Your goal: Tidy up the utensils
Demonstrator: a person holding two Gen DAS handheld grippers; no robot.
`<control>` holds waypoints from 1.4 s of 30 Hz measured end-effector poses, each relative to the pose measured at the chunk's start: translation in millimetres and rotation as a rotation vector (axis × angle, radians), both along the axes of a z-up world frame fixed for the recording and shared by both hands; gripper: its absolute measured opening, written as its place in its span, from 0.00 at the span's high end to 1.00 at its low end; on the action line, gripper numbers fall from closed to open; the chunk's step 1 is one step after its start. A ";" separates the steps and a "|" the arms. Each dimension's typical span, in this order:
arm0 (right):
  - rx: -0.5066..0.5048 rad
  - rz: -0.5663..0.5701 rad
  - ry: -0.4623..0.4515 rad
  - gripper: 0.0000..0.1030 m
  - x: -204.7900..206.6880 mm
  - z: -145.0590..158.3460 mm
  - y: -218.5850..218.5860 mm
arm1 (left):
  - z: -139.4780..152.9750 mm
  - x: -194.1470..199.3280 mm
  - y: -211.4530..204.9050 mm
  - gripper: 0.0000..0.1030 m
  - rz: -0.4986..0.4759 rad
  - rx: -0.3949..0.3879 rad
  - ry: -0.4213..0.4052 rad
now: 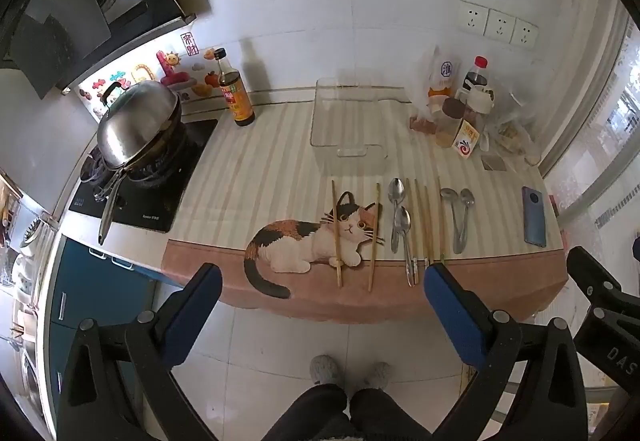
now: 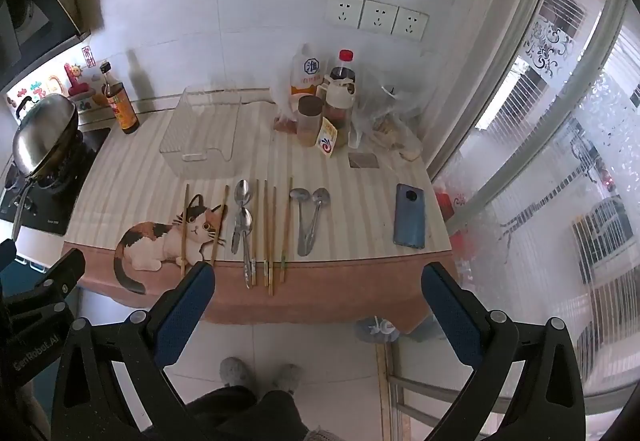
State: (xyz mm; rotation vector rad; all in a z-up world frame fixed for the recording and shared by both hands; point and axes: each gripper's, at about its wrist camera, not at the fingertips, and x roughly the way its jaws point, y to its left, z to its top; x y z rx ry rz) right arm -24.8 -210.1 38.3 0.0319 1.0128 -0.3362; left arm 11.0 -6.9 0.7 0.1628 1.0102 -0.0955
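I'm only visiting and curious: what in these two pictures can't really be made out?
- Clear bin: both views; transparent, so whether anything lies inside is unclear.
- Bottle labels by the plastic bag: too small and blurred.
- Chopsticks: right view; thin and bunched, exact count unsure.
- Wok: its lid hides any contents.
- Left gripper and right gripper: holder's hands out of frame.

We count four metal spoons (image 2: 244, 191), lying as two pairs, and six wooden chopsticks (image 2: 184, 229). We see one clear plastic bin (image 2: 200, 129), one blue phone (image 2: 409, 217), one dark sauce bottle (image 2: 120, 105), one lidded wok (image 2: 44, 137), three wall sockets (image 2: 378, 17), and two grippers (image 2: 318, 281), one per view.
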 end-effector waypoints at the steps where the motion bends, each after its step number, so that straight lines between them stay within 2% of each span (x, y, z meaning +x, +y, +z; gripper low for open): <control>1: 0.002 -0.002 -0.001 0.00 0.6 -0.8 -0.6 | 3.1 -2.5 2.4 0.00 0.001 -0.001 0.000; 42: 0.019 -0.010 0.024 0.00 5.9 -10.5 -7.8 | 0.9 3.8 -7.9 0.00 -0.004 -0.008 0.015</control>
